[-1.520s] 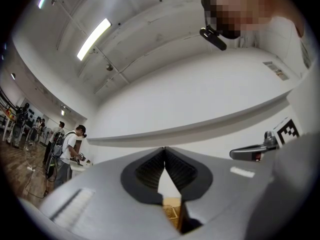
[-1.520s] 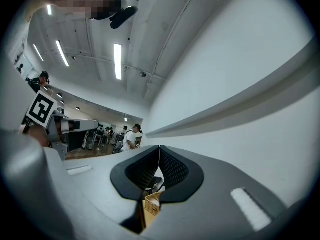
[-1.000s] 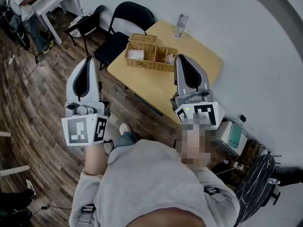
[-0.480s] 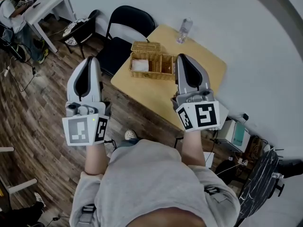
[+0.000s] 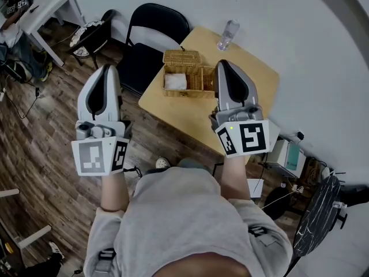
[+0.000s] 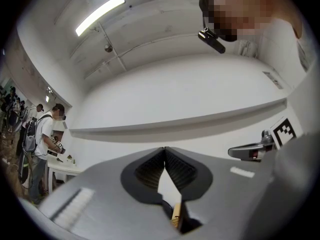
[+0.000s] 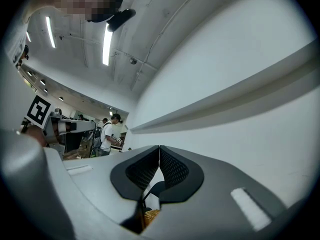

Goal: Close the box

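Note:
The wicker box (image 5: pixel 185 78) stands on the yellow table (image 5: pixel 190 111), its lid (image 5: pixel 180 57) tilted up at the back and something white (image 5: pixel 176 82) lying in its left part. Both grippers are held up in the air, short of the box. The left gripper (image 5: pixel 105 68) hangs over the floor to the left of the table, jaws together and empty. The right gripper (image 5: pixel 222 64) is over the table just right of the box, also shut and empty. In the left gripper view (image 6: pixel 164 148) and the right gripper view (image 7: pixel 159 147) the jaws point at wall and ceiling.
A clear water bottle (image 5: pixel 228 34) stands at the table's far edge. A black folding chair (image 5: pixel 153 36) sits behind the table on the left. Farther left are a second dark seat (image 5: pixel 92 34) and a white desk (image 5: pixel 49 7). Boxes and cables lie at the lower right.
The view has shifted a little, and the table and box sit slightly lower and more central in the head view. Both grippers stay raised and shut, in much the same pose.

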A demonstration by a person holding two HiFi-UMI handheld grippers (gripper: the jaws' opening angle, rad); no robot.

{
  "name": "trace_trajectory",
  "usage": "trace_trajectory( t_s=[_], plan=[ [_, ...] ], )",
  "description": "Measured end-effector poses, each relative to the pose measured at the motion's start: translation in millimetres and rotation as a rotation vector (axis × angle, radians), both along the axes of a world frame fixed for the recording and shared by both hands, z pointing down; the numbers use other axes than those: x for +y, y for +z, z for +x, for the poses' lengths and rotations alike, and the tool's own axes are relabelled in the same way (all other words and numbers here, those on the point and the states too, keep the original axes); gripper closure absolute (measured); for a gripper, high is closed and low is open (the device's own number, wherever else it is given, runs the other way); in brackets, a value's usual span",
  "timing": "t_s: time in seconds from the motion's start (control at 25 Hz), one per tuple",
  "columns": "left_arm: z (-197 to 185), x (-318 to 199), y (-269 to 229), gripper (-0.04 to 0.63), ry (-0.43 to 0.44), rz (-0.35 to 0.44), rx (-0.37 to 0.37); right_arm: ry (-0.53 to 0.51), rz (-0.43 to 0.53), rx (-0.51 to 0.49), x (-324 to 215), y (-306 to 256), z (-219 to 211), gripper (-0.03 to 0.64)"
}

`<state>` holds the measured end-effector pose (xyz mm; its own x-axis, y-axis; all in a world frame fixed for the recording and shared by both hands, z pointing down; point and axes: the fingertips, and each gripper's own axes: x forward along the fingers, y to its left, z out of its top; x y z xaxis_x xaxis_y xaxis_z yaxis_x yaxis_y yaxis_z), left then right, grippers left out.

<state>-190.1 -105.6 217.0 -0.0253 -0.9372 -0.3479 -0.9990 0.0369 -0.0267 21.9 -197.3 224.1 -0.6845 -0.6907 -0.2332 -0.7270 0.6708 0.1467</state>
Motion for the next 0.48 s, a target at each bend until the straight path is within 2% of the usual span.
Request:
trace_trajectory(
  t_s=[0.48],
  plan=[
    [-16.6,-29.2,25.6,0.537,-0.011,-0.059,0.024,0.024,-0.045,0.012,-39.1,15.1,-5.2,0.612]
  ],
)
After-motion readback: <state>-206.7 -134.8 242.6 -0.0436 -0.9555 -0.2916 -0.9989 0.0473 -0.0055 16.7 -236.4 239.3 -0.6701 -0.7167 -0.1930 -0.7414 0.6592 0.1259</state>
